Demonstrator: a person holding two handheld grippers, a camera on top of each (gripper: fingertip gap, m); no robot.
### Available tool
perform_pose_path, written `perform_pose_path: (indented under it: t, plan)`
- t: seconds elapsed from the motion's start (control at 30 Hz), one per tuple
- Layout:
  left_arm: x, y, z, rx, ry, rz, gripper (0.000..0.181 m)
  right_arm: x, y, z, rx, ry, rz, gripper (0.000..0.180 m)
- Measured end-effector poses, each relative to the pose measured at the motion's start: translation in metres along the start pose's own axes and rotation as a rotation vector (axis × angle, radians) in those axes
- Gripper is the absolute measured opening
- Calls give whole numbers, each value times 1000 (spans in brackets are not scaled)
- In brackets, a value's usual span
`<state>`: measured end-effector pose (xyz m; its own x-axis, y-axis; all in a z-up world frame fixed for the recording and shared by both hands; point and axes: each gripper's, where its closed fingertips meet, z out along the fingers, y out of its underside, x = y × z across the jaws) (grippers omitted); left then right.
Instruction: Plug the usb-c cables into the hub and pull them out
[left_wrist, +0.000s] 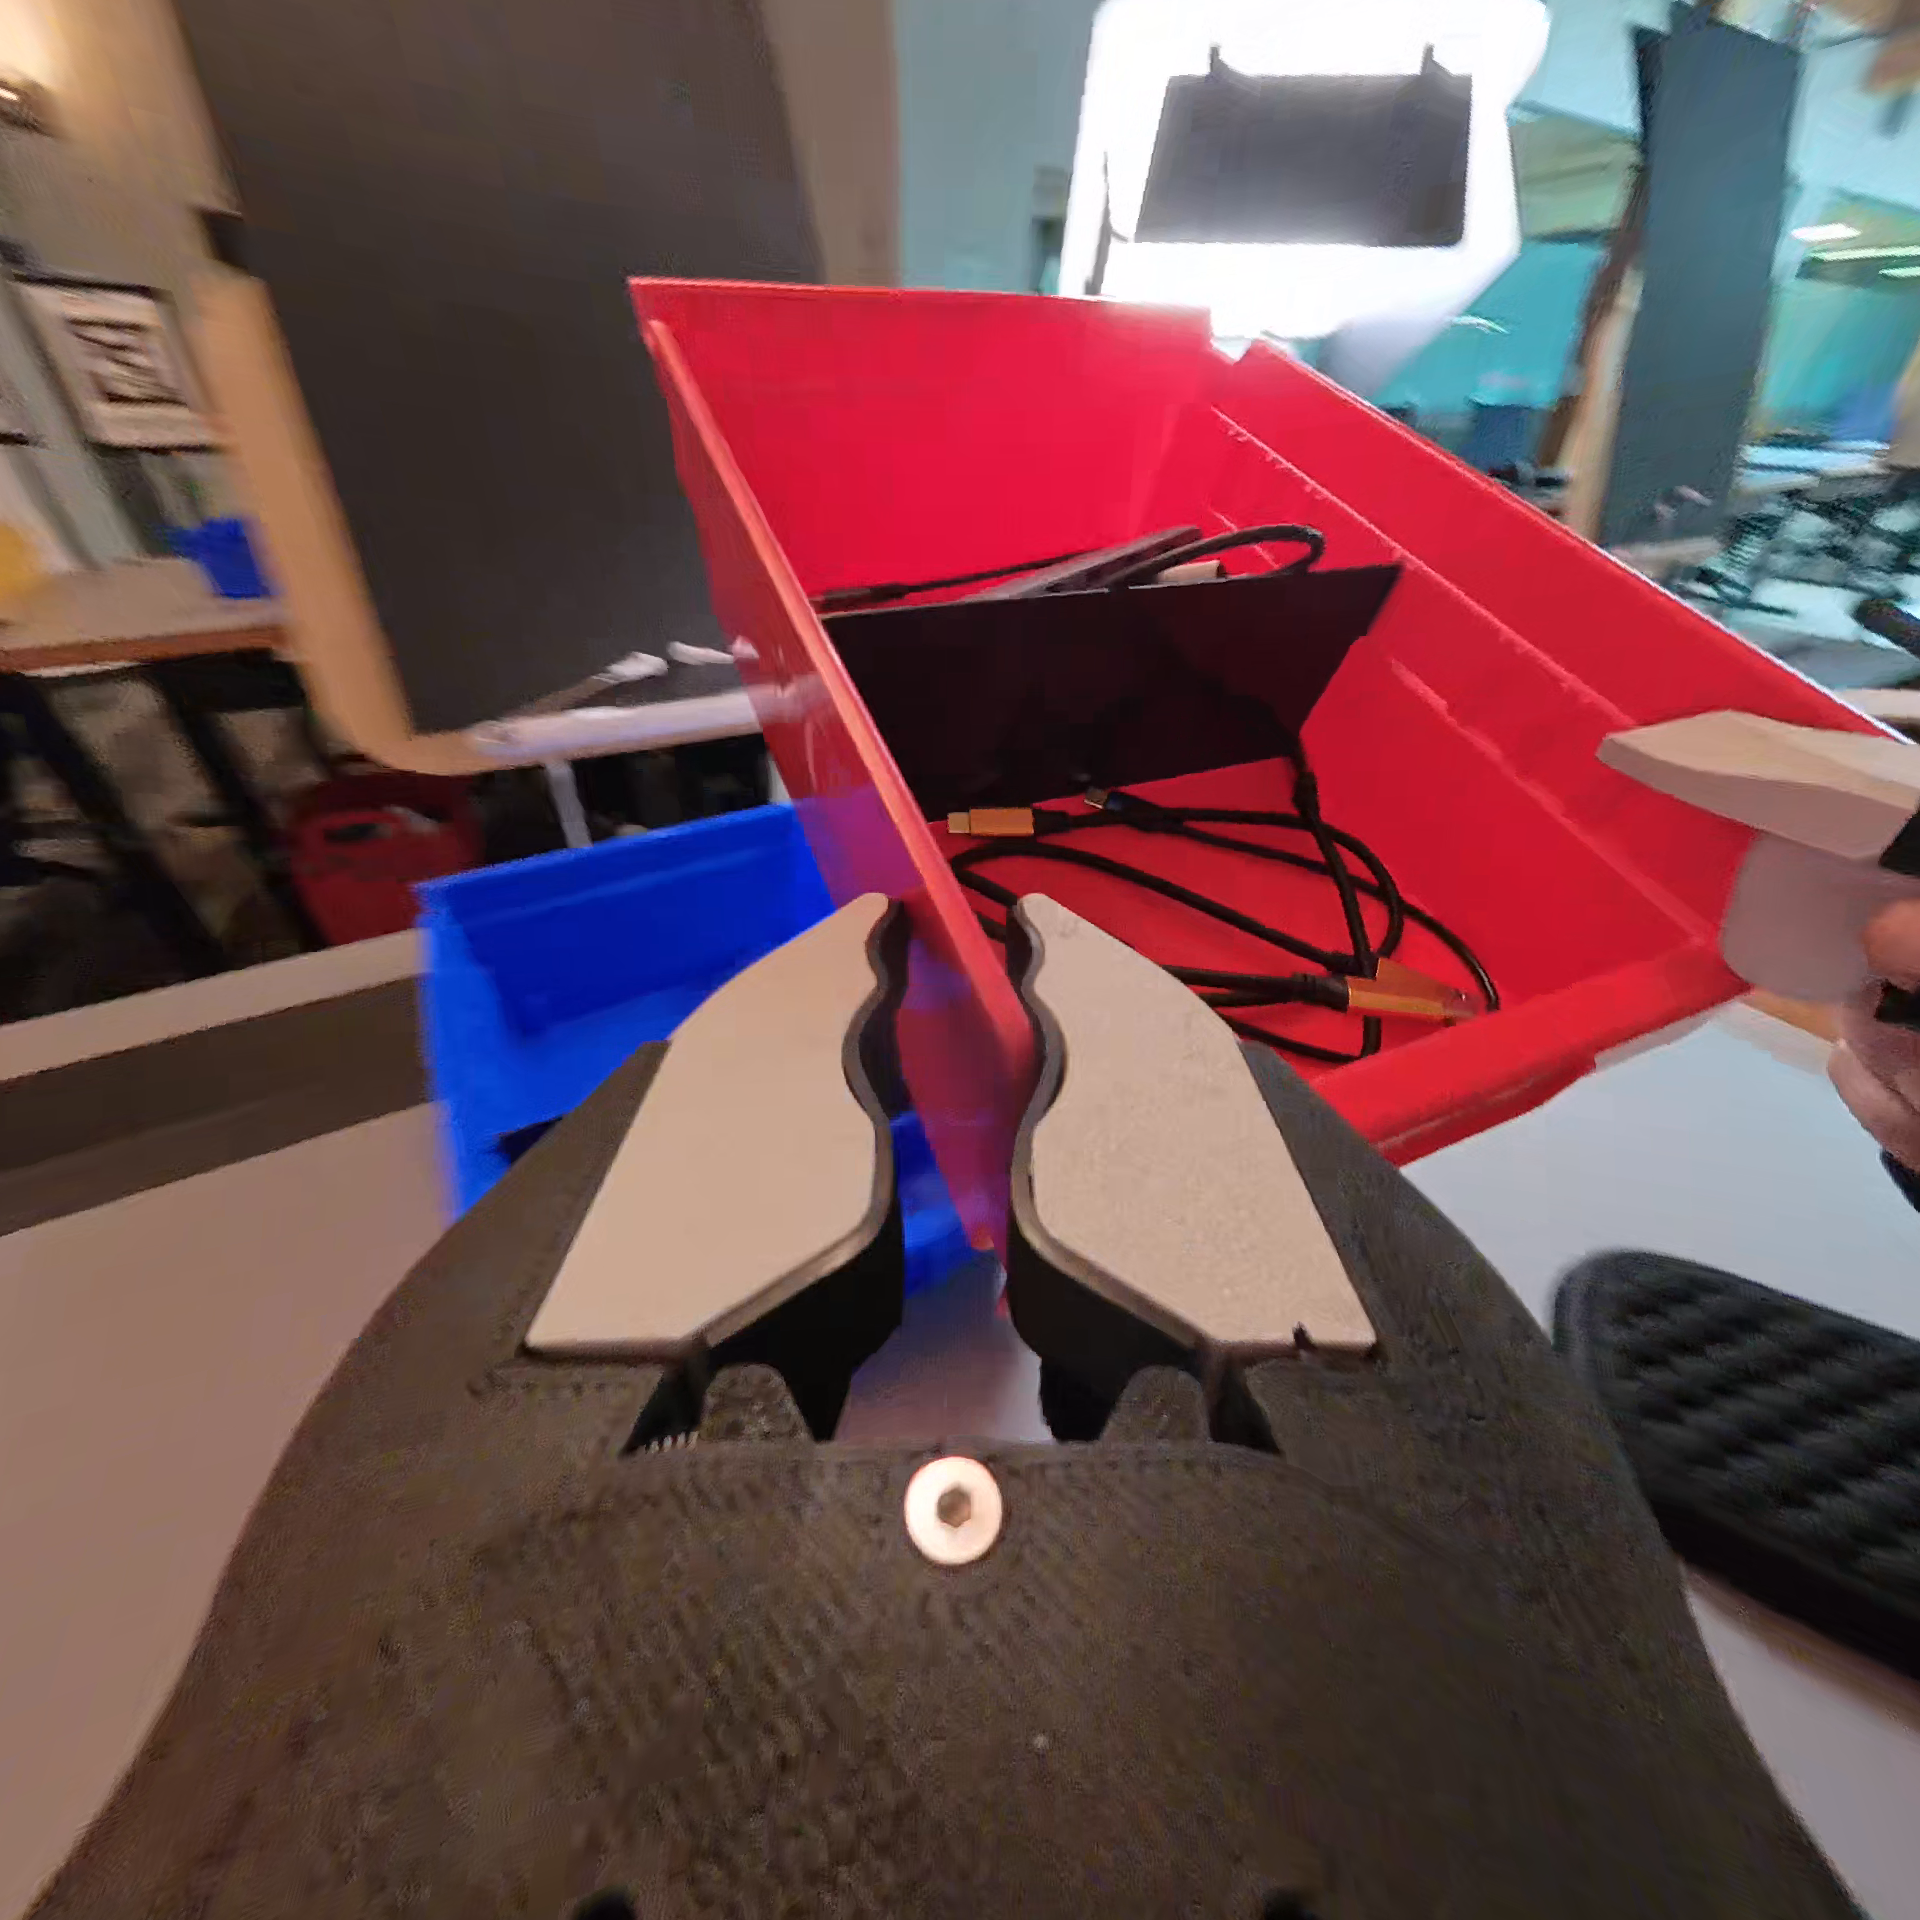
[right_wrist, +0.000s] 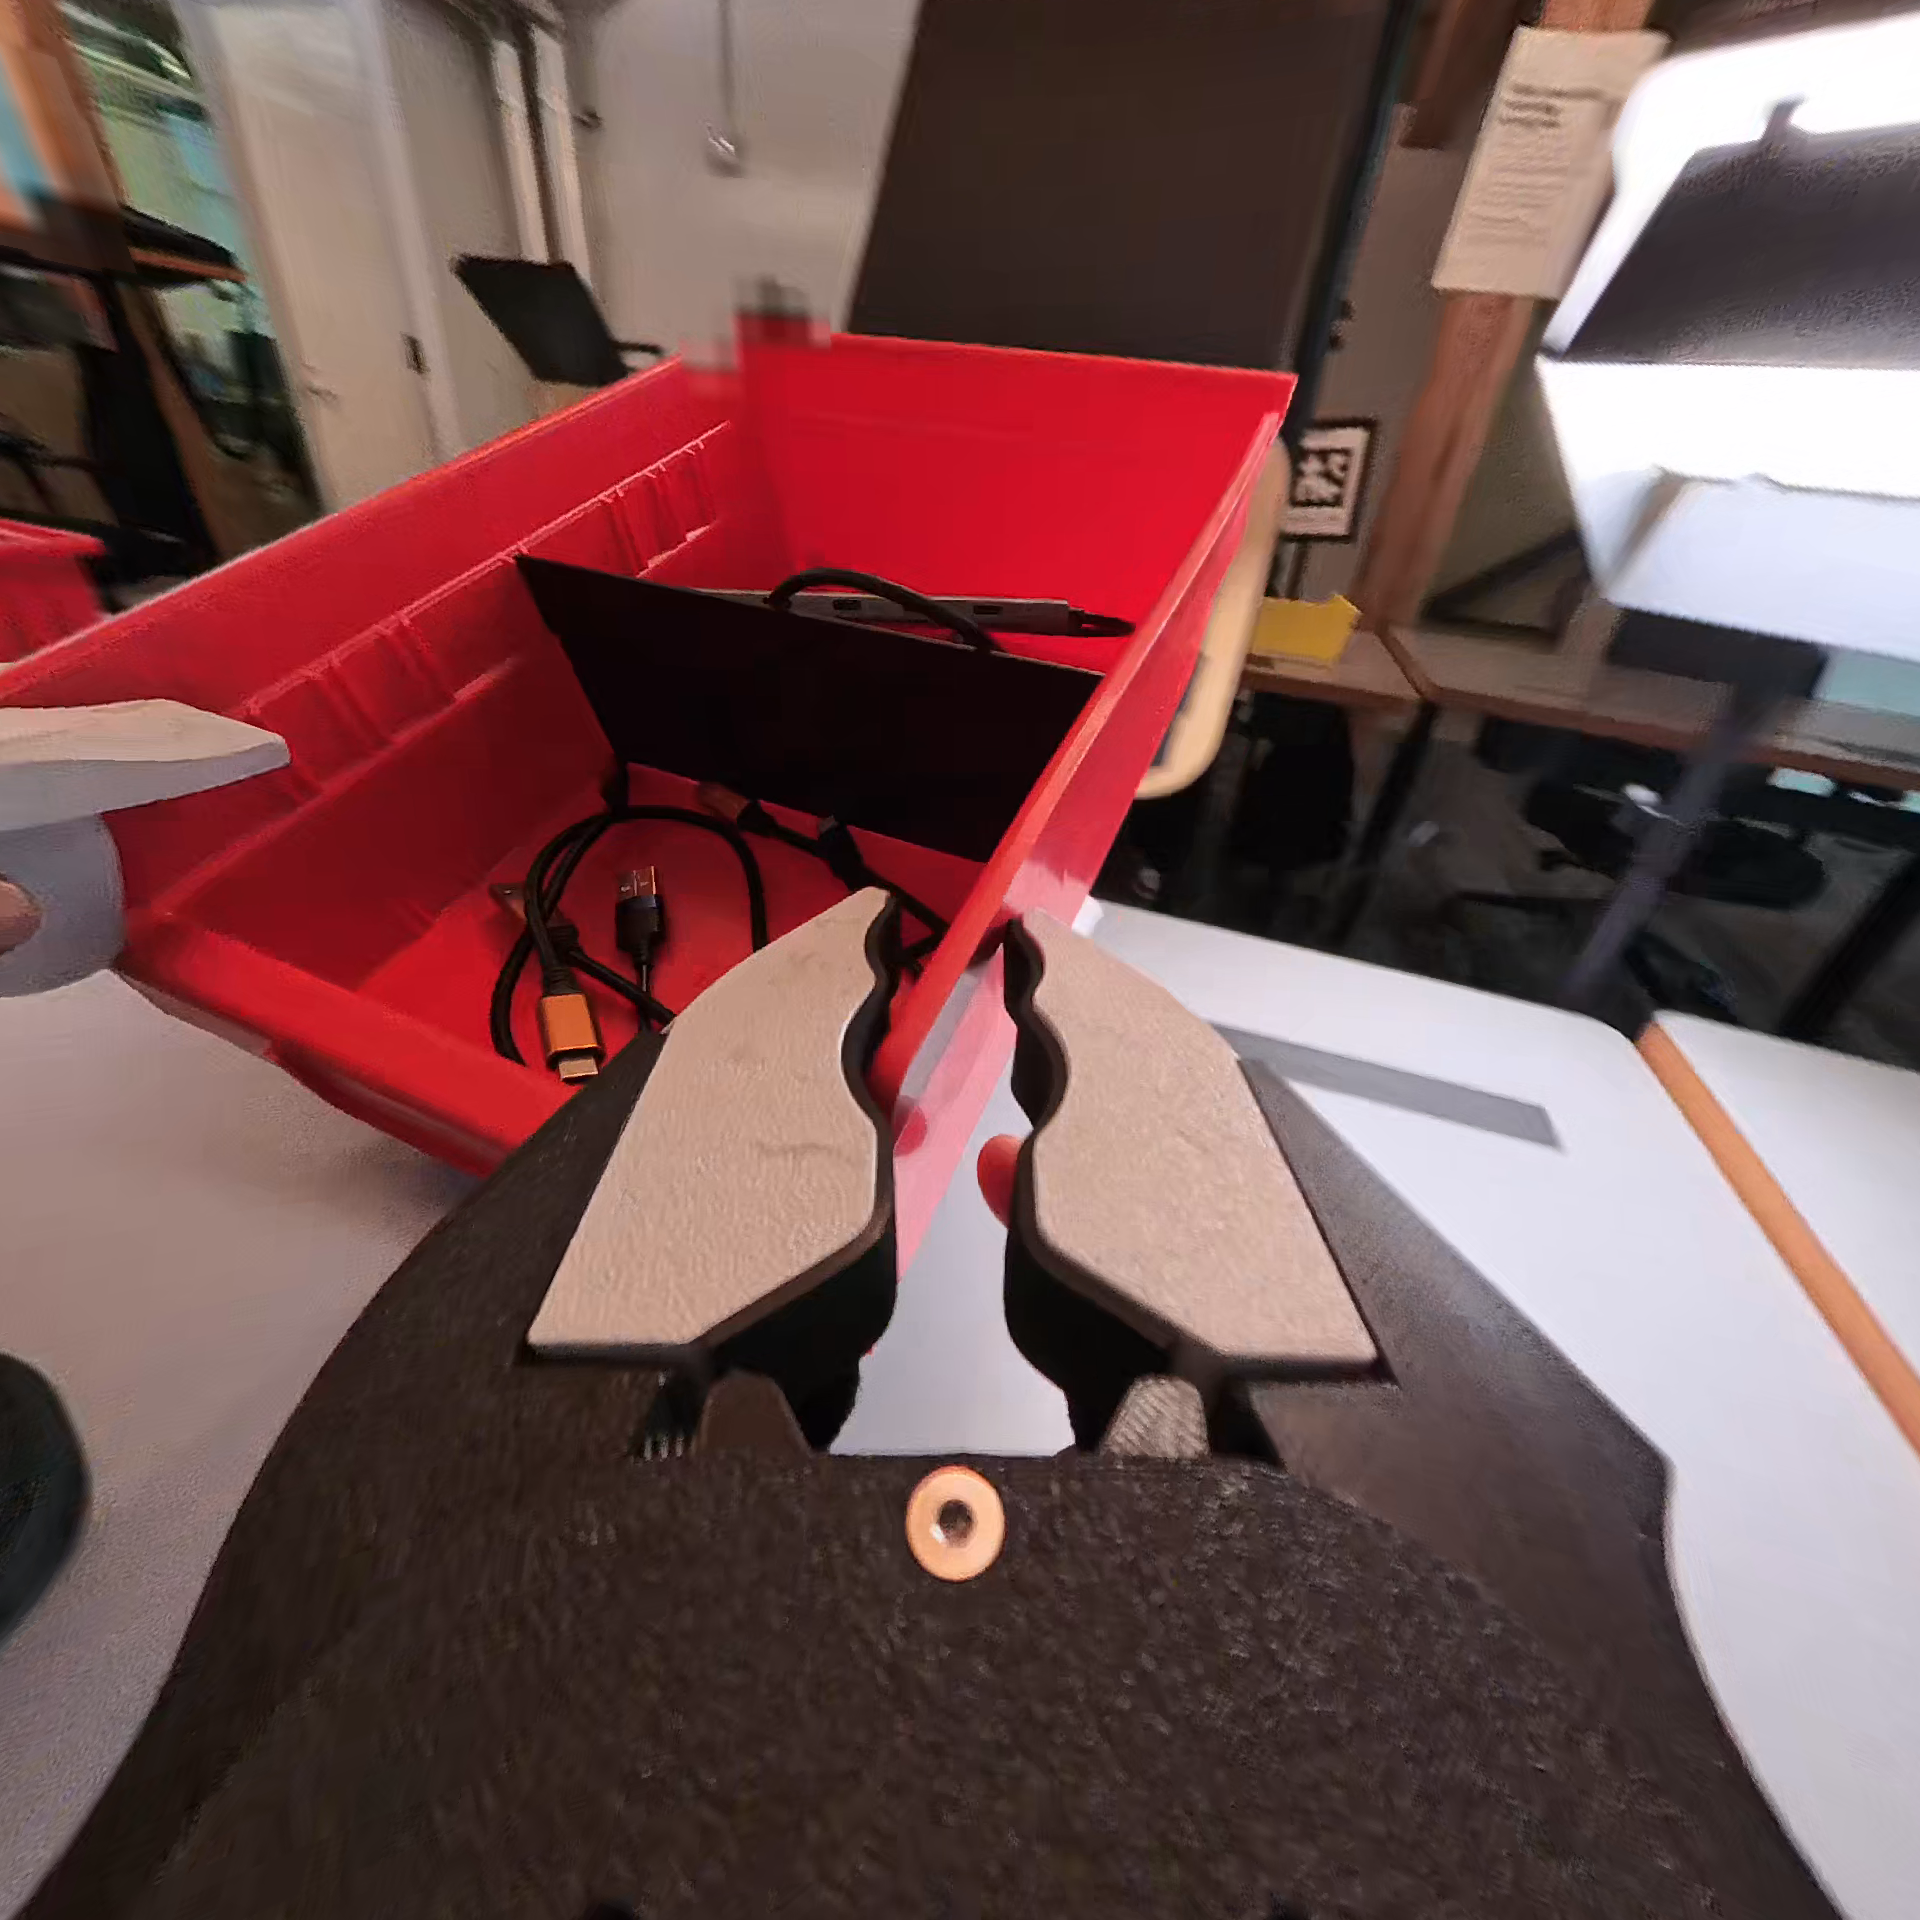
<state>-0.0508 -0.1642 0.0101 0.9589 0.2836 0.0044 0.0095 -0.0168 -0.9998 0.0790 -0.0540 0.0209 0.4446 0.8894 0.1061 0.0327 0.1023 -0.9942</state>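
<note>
A red bin (left_wrist: 935, 436) is held between both grippers and looks tilted and raised off the white table. My left gripper (left_wrist: 956, 920) is shut on its left wall. My right gripper (right_wrist: 951, 930) is shut on its right wall (right_wrist: 1143, 675). A black divider (right_wrist: 810, 717) crosses the bin. A grey hub (right_wrist: 935, 608) with a black lead lies behind the divider. In front of it lie tangled black cables (left_wrist: 1247, 883) with orange usb-c plugs (right_wrist: 569, 1029). A dark flat plug (right_wrist: 636, 904) lies among them.
A blue bin (left_wrist: 603, 935) stands on the table just behind the red bin's left wall. A black mesh object (left_wrist: 1766, 1444) lies at the near right of the left wrist view. The white table (right_wrist: 1558, 1299) carries a grey strip and an orange-edged seam on the right. The grippers' ends are close to 15 centimeters from one another.
</note>
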Motion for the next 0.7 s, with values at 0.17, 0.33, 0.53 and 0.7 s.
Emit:
perform_pose_path:
  t: [0.17,0.33,0.53,0.7]
  plan:
    - [-108,-24,-66,50,-259,-9,13,-108,-26,66,28,-189,13,19]
    - [-204,3,-123,-16,-459,-55,11,-215,2,118,-57,-361,45,21]
    - [-280,81,-157,-129,-582,-182,8,-296,73,150,-214,-468,44,25]
    - [-297,146,-147,-226,-576,-286,8,-307,134,159,-364,-491,-5,30]
